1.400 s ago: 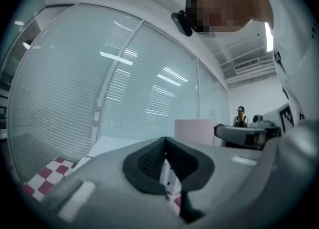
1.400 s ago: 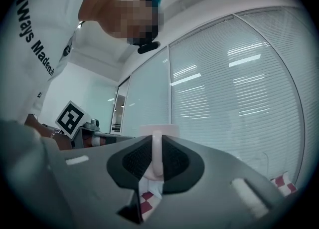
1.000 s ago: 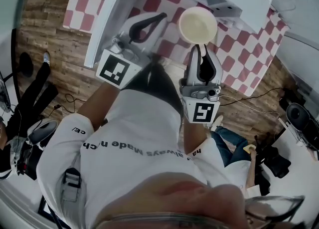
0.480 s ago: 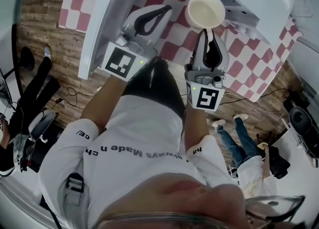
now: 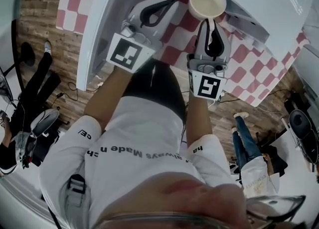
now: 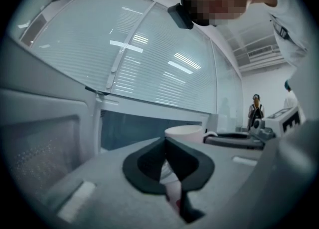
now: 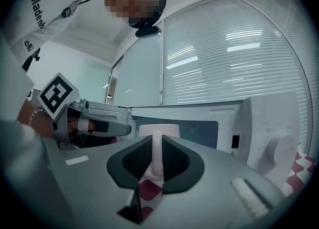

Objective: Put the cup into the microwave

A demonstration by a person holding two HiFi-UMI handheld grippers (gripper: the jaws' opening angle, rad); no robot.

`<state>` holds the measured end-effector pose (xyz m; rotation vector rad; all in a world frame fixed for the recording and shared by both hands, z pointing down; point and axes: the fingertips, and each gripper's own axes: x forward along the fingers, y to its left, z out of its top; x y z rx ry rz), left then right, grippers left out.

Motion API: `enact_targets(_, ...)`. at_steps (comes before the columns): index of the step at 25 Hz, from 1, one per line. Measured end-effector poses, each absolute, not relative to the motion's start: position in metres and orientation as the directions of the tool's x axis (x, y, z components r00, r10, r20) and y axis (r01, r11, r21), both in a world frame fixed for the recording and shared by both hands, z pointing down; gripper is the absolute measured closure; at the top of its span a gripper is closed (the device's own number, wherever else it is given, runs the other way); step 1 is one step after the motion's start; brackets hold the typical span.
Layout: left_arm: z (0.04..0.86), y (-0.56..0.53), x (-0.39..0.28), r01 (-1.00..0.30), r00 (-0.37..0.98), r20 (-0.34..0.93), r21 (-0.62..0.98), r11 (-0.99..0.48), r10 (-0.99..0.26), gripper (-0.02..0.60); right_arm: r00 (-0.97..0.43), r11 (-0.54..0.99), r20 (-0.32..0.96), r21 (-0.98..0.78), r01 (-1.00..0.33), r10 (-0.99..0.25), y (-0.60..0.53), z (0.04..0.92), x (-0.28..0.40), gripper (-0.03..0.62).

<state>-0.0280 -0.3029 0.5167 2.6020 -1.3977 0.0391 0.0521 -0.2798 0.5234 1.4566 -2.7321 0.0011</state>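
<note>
Item 1, cup (image 5: 207, 1): pale, cream inside, upright and open at the top. It is held clear of the surface, at the far side of the scene in front of the microwave's (image 5: 264, 3) open front. Whether it has crossed the opening cannot be told.

Item 2, right gripper (image 5: 208, 21): jaws narrow, clamped on the cup's handle (image 7: 156, 155). The right gripper view shows the white handle upright between the dark pads, with the cup body just beyond them. Its marker cube (image 5: 207, 86) sits at the near end.

Item 3, left gripper (image 5: 172, 3): jaws drawn together at the tips with nothing between them. It lies left of the cup and apart from it, with its marker cube (image 5: 128, 53) at the near end. In the left gripper view the cup appears beyond the tips, to the right.

Item 4, microwave: white, with a dark cavity (image 7: 199, 133) and a round knob (image 7: 280, 154) on the panel right of the cavity. The door (image 5: 102, 23) stands open at the left.

Item 5, cloth (image 5: 254, 73): red and white checks, covering the surface under the microwave and both grippers.

Item 6, floor (image 5: 60, 58): wood boards, seen near and left of the surface.
</note>
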Motion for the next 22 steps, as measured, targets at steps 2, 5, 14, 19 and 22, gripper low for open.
enact_targets(2,0.521,-0.309,-0.03,-0.829,0.556,0.116,0.152,-0.539,-0.823,0.578,-0.559,0.56,0.041,0.025,-0.828,-0.828,-0.288,0.528,0.048,0.556)
enact_targets(5,0.526,-0.319,-0.031,-0.829,0.555,0.12,0.156,-0.536,-0.823,0.578,-0.563,0.564,0.051,0.035,-0.825,-0.825,-0.298,0.537,0.043,0.556)
enact_targets(14,0.545,-0.345,-0.037,-0.844,0.533,0.146,0.169,-0.51,-0.833,0.578,-0.573,0.576,0.064,0.037,-0.817,-0.817,-0.329,0.555,0.031,0.556)
enact_targets(19,0.55,-0.357,-0.043,-0.862,0.501,0.152,0.182,-0.474,-0.852,0.578,-0.574,0.575,0.046,0.039,-0.817,-0.818,-0.345,0.557,0.026,0.556)
enact_targets(22,0.552,-0.362,-0.043,-0.865,0.494,0.153,0.18,-0.468,-0.856,0.578,-0.562,0.563,0.043,0.03,-0.826,-0.826,-0.355,0.559,0.024,0.556)
